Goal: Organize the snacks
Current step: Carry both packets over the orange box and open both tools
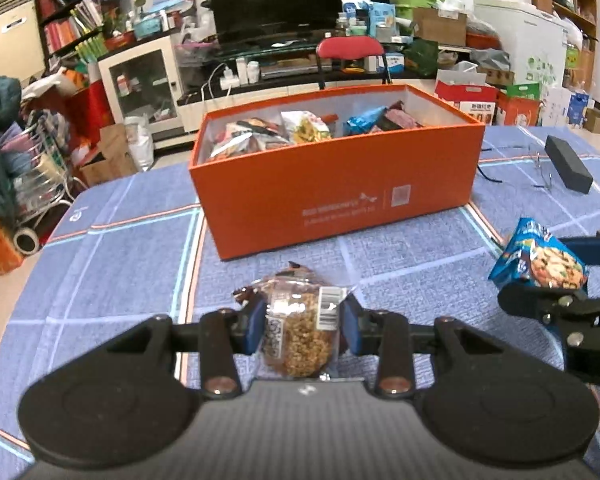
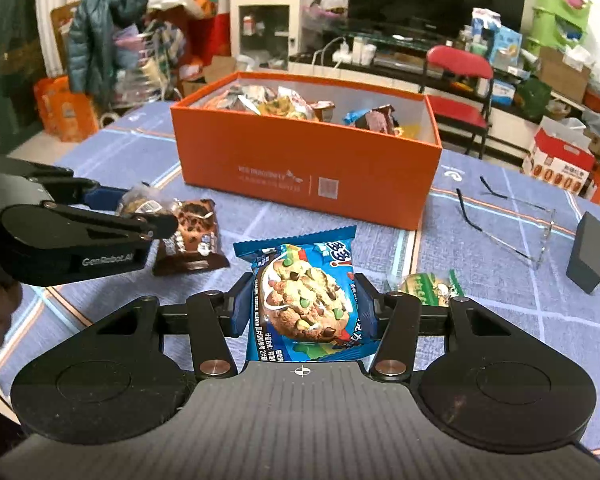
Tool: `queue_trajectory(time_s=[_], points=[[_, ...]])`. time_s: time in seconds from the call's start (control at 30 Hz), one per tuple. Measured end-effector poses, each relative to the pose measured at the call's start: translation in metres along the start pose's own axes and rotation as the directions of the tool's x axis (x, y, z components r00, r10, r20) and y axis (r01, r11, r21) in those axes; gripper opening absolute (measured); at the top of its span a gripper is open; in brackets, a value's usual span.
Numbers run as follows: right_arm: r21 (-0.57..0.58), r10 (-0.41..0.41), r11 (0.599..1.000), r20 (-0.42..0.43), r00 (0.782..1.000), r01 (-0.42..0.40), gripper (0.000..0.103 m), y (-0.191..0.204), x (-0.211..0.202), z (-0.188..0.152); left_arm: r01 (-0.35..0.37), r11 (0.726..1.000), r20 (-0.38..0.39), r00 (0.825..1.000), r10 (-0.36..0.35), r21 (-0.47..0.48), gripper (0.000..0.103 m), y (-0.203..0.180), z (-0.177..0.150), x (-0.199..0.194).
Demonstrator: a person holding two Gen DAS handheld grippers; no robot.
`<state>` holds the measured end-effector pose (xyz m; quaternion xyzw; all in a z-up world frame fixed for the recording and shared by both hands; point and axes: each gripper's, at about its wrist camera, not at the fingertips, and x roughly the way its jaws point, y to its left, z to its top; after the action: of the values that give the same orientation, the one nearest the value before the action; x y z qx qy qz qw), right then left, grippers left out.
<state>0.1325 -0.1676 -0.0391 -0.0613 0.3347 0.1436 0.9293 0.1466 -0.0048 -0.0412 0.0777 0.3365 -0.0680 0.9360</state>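
Note:
My left gripper (image 1: 302,326) is shut on a clear packet of brown grain snack (image 1: 298,334), lifted above the blue checked tablecloth. My right gripper (image 2: 305,308) is shut on a blue cookie packet (image 2: 306,300), which also shows at the right of the left wrist view as the blue cookie packet (image 1: 540,262). Ahead of both stands an open orange box (image 1: 336,188), also seen as the orange box (image 2: 308,172), holding several snack packets. A brown chocolate snack packet (image 2: 192,236) and a green packet (image 2: 430,288) lie on the cloth.
A pair of glasses (image 2: 508,220) and a dark case (image 2: 586,252) lie on the table to the right of the box. Behind the table are a red chair (image 2: 458,80), a TV stand and cluttered shelves. The table edge falls away at the left (image 1: 60,216).

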Motion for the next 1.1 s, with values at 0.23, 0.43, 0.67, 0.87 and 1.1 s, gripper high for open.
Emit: queue_trajectory(time_s=[0.23, 0.43, 0.67, 0.87, 1.1], points=[[-0.005, -0.008, 1.0, 0.012, 1.0, 0.008, 0.037, 0.006, -0.013, 0.002, -0.006, 1.0, 0.014, 1.0, 0.005, 0.012, 0.037, -0.002, 0.007, -0.015], [-0.017, -0.023, 1.0, 0.066, 0.998, 0.024, 0.037, 0.0, -0.033, 0.025, 0.002, 1.0, 0.038, 0.999, -0.002, -0.009, 0.037, 0.013, 0.026, -0.026], [0.031, -0.029, 0.999, 0.154, 0.988, 0.025, 0.037, -0.023, -0.033, 0.106, -0.005, 0.999, 0.106, 0.994, 0.008, -0.033, 0.037, 0.037, 0.103, -0.019], [0.043, -0.042, 0.998, 0.109, 0.993, 0.037, 0.037, -0.036, 0.028, 0.176, -0.029, 0.999, 0.096, 0.995, 0.033, -0.039, 0.037, 0.035, 0.16, 0.033], [0.045, -0.072, 0.996, 0.023, 0.997, 0.071, 0.039, -0.044, 0.103, 0.199, -0.027, 0.998, 0.028, 0.999, 0.029, -0.06, 0.052, 0.033, 0.171, 0.102]])
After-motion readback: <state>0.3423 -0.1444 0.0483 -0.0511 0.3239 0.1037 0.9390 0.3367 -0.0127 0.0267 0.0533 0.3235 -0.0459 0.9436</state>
